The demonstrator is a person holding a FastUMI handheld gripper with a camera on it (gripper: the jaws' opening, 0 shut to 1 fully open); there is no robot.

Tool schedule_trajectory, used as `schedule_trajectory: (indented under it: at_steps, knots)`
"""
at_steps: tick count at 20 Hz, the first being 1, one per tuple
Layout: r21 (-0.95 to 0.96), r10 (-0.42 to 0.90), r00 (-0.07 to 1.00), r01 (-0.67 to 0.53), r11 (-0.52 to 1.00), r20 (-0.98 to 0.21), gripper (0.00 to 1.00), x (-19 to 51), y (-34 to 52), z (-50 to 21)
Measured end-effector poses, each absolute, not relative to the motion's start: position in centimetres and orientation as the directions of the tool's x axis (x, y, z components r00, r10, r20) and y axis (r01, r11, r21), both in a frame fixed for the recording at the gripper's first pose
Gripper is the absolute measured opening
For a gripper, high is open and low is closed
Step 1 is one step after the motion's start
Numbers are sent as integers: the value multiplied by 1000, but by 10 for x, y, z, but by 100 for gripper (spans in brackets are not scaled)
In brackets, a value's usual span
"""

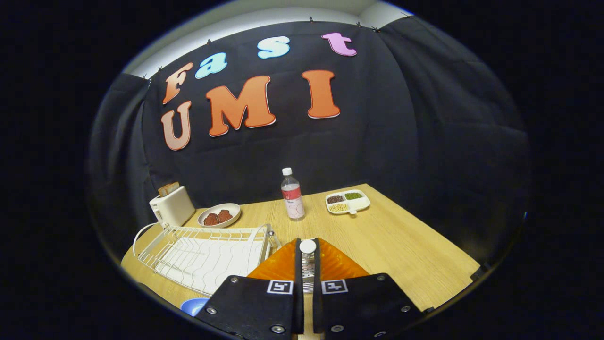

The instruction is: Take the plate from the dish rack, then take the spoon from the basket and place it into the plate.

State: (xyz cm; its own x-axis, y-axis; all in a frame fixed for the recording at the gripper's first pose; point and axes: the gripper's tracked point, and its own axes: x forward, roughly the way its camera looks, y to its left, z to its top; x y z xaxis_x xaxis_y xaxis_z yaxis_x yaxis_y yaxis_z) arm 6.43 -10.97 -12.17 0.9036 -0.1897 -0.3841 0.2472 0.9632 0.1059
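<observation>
— Where does everything sit on the table (401, 245)?

— The dish rack (207, 257) lies left of the gripper (307, 274), whose fingers clamp a spoon (307, 264). Behind the rack stand a toaster (172, 206) and a bowl (219, 215).

— And further back?

— A bottle (292, 194) straight ahead, a divided dish (348, 202) to its right.

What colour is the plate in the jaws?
Orange, ribbed plate, clearest in the gripper view, clamped edge-on.

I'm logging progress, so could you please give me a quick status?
Tongs shut on orange plate, held edge-on. Rack empty beside it. Bottle beyond, not blocking.
</observation>
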Motion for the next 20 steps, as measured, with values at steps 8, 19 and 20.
schedule_trajectory:
  at_steps: [8, 19, 20]
  knots:
    - [125, -117, 936, 166, 978, -331, 7, 25, -86, -56]
    - [210, 139, 937, -73, 975, -319, 7, -55, -11, -52]
    - [213, 169, 931, -103, 972, -323, 7, -62, -1, -56]
